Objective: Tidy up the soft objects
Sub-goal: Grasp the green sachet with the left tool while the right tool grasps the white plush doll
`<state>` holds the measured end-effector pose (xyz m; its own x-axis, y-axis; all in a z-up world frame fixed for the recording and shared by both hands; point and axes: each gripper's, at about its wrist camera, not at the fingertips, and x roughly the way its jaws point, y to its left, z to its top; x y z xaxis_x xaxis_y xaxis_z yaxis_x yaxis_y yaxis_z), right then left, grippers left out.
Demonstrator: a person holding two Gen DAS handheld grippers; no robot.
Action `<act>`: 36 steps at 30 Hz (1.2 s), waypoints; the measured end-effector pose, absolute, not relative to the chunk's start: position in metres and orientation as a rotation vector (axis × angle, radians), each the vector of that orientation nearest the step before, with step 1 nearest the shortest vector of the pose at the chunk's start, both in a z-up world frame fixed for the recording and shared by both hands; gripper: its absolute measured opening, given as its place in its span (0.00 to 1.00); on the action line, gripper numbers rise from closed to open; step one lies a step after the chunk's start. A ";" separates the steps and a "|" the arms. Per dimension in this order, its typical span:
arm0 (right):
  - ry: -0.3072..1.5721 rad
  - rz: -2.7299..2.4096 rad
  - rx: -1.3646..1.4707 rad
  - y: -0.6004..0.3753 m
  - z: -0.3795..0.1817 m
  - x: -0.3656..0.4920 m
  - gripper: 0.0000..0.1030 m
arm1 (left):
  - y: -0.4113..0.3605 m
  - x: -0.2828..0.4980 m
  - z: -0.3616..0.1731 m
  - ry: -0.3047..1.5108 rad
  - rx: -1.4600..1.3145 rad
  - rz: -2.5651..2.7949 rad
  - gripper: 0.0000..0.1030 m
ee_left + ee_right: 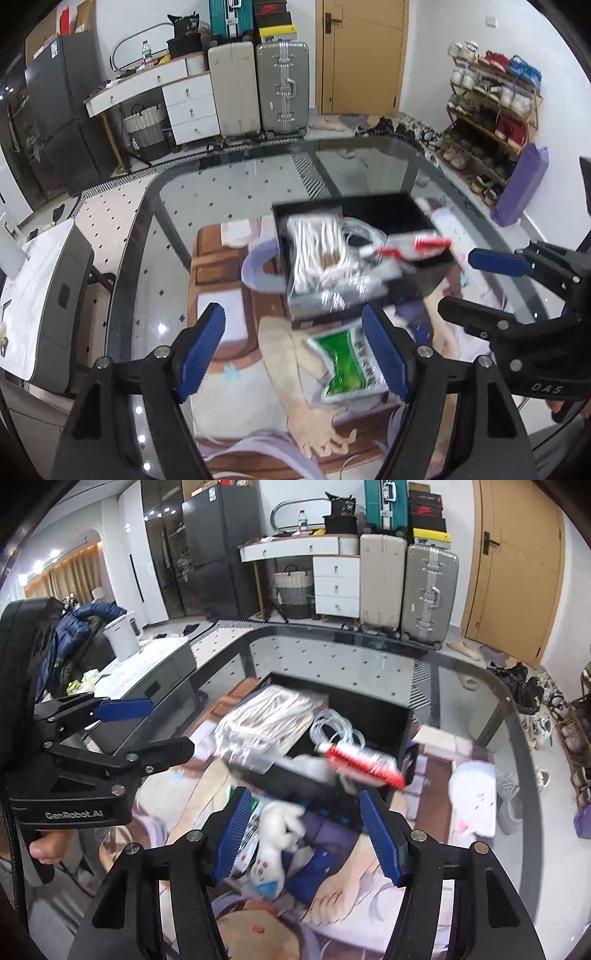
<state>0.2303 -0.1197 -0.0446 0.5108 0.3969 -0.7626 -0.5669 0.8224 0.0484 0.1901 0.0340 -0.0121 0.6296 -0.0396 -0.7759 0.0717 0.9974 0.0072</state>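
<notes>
Both tongs, left tongs (pixel 293 354) and right tongs (pixel 306 836), gape wide; box (pixel 388 218) contents blurred.

The table (pixel 236 177) top is smooth glossy glass, and it reflects the lamps. The printed mat (pixel 236 354) on it looks matt. The black box (pixel 369 709) looks matt. The bag of white cords (pixel 317 254) is shiny clear plastic, and the green packet (pixel 343 363) is glossy. The finger pads (pixel 234 834) are ribbed blue plastic on matt black arms.
</notes>
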 end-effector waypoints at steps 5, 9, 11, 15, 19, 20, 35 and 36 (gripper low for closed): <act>0.920 0.594 -0.271 -0.108 -0.075 0.230 0.61 | 0.029 0.186 -0.041 0.955 0.069 -0.070 0.75; 0.959 0.598 -0.314 -0.097 -0.097 0.231 0.61 | 0.026 0.185 -0.064 1.001 0.113 -0.059 0.75; 0.966 0.602 -0.355 -0.090 -0.107 0.229 0.61 | 0.026 0.185 -0.072 1.025 0.115 -0.048 0.75; 1.001 0.605 -0.386 -0.085 -0.121 0.232 0.49 | 0.022 0.184 -0.080 1.041 0.110 -0.062 0.75; 1.018 0.619 -0.366 -0.091 -0.121 0.235 0.34 | 0.015 0.184 -0.081 1.036 0.127 -0.065 0.75; 1.019 0.616 -0.365 -0.093 -0.121 0.236 0.31 | 0.013 0.184 -0.082 1.038 0.131 -0.067 0.75; 1.039 0.578 -0.357 -0.130 -0.121 0.239 0.28 | -0.021 0.201 -0.092 1.047 0.184 -0.081 0.75; 1.041 0.576 -0.355 -0.132 -0.121 0.239 0.28 | -0.023 0.202 -0.094 1.051 0.191 -0.080 0.75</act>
